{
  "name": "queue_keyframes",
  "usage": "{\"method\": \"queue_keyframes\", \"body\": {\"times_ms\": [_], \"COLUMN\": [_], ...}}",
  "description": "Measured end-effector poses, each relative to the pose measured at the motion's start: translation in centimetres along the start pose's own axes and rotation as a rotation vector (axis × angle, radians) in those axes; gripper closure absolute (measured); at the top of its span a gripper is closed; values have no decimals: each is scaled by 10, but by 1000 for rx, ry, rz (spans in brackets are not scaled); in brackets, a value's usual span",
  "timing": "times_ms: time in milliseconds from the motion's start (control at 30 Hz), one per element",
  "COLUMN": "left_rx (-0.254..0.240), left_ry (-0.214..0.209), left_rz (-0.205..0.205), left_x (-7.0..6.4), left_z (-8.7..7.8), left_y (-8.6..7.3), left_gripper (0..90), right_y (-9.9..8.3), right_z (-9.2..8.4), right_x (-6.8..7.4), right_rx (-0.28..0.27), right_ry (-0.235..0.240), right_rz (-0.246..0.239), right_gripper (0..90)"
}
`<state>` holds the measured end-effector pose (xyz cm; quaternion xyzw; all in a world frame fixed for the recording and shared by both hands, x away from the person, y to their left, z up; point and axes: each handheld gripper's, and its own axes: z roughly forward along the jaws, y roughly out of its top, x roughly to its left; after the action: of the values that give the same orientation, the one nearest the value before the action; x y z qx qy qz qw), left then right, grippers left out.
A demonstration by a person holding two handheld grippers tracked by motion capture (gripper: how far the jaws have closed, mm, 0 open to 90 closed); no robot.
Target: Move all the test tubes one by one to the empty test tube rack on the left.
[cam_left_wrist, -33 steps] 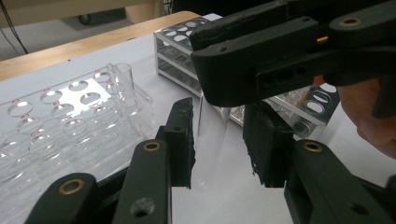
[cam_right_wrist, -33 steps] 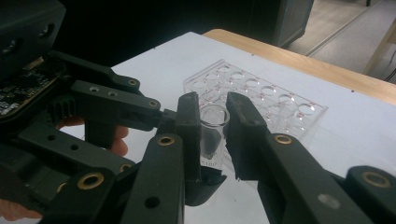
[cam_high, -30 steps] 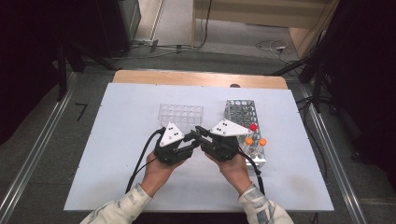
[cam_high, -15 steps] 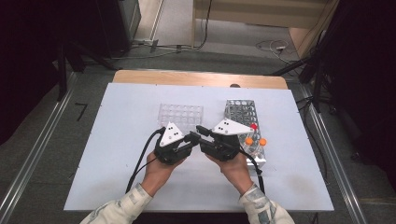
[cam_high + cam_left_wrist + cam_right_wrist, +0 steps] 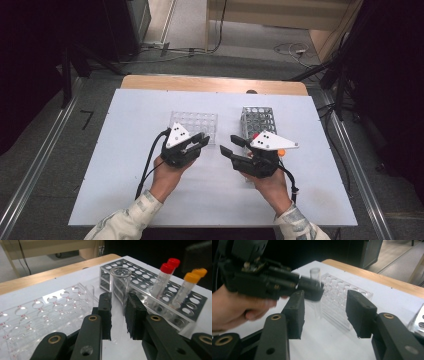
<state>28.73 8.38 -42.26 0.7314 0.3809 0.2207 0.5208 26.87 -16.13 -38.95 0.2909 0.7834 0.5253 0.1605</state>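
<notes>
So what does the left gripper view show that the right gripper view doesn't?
Left gripper view: capped tubes, red and orange, in the metal rack. Right gripper view: the left hand with its left gripper shut on the clear tube, and the right gripper, jaws just been opening, gripping nothing. Both: that clear tube and the clear rack.

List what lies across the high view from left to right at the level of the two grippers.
Left gripper, shut on a clear tube → right gripper, jaws just opened with nothing between them → orange-capped tube beside the metal rack.
</notes>
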Motion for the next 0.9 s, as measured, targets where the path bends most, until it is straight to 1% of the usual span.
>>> {"method": "queue_keyframes", "body": {"times_ms": [133, 200, 333, 367, 467, 567, 667, 800, 900], "left_rx": [-4, -4, -10, -12, -15, -16, -13, 1, -8], "left_ry": [24, 40, 63, 72, 93, 113, 119, 129, 135], "left_rz": [-3, 2, -3, 2, -7, -12, -17, -12, -14], "left_x": [5, 8, 14, 15, 19, 23, 26, 27, 28], "left_z": [5, 8, 14, 15, 21, 27, 33, 39, 41], "left_y": [7, 12, 22, 25, 29, 30, 28, 26, 25], "left_gripper": [760, 761, 761, 761, 761, 761, 760, 760, 760], "right_y": [-9, -14, -21, -22, -24, -26, -26, -27, -27], "right_z": [-4, -4, -4, -4, -3, -3, -3, -4, -4], "right_x": [-1, 0, 1, 0, 0, 0, 0, -1, -1], "right_rx": [20, 29, 40, 46, 53, 57, 55, 53, 53], "right_ry": [7, 12, 19, 19, 24, 25, 26, 26, 25], "right_rz": [2, 4, 4, 4, 6, 11, 10, 10, 11], "right_gripper": [404, 386, 371, 369, 358, 358, 358, 358, 360]}}
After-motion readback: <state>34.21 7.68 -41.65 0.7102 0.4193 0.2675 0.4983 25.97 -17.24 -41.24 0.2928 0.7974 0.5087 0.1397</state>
